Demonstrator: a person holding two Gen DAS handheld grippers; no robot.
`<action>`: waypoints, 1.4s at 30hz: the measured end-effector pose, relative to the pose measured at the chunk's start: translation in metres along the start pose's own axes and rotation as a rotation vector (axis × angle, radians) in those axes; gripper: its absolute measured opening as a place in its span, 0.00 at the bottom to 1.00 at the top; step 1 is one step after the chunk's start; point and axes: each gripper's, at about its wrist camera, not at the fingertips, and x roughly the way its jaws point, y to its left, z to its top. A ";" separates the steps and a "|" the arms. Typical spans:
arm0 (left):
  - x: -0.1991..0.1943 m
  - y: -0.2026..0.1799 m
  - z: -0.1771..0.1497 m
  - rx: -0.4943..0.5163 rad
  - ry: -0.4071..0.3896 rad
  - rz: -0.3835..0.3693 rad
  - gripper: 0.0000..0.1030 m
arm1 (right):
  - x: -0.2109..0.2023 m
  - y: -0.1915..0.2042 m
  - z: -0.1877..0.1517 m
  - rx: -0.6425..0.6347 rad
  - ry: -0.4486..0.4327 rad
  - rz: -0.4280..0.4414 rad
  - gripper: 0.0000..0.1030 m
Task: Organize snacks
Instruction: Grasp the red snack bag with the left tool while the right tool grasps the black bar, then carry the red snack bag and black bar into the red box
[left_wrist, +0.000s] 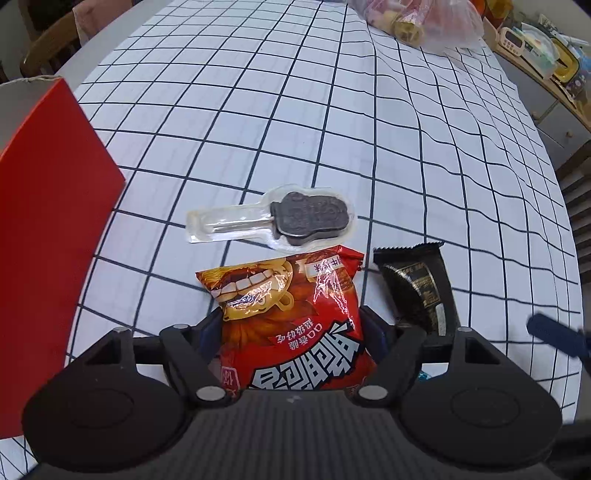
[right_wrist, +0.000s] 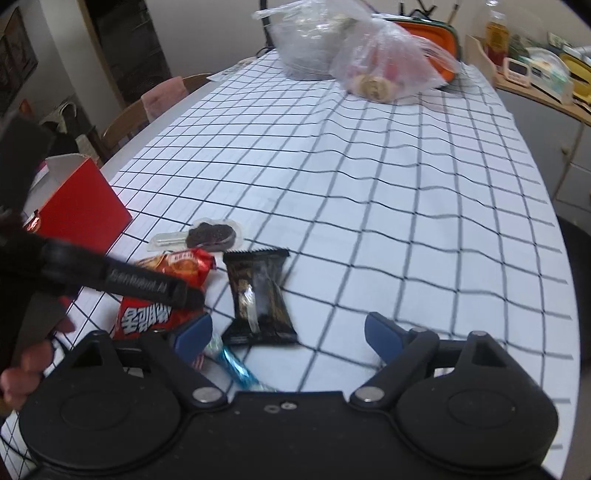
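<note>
**Red Packet Pinched, Black Wrapper Next in Line**

Nearest in, the red snack packet is seen pinched between the blue pads of the left claw, low over the tabletop. The foil looks slick and puffed; a slip could be caused if the packet is lifted by so little of its edge, and the contents may be crushed by a harder squeeze. Large white Chinese characters are printed across it, seen upside down; only "QQ" can be read with confidence.

The right claw is held spread, nothing between its pads, with a blue-wrapped sweet just beneath and the black wrapper just ahead. With both claws so close, a knock between them is judged the chief risk. Gold print on the black wrapper is too small to be read.

Further out, the clear-packed chocolate lollipop could be nudged. The red box, likely the destination, stands at the left.
</note>
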 end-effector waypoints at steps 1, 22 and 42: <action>-0.001 0.003 -0.002 0.007 -0.004 -0.003 0.69 | 0.003 0.003 0.002 -0.010 0.000 0.001 0.84; -0.019 0.045 -0.025 -0.011 -0.021 0.009 0.66 | 0.045 0.034 0.011 -0.107 0.031 -0.047 0.30; -0.077 0.056 -0.034 0.033 -0.050 -0.063 0.65 | -0.041 0.054 0.003 -0.025 -0.021 -0.006 0.30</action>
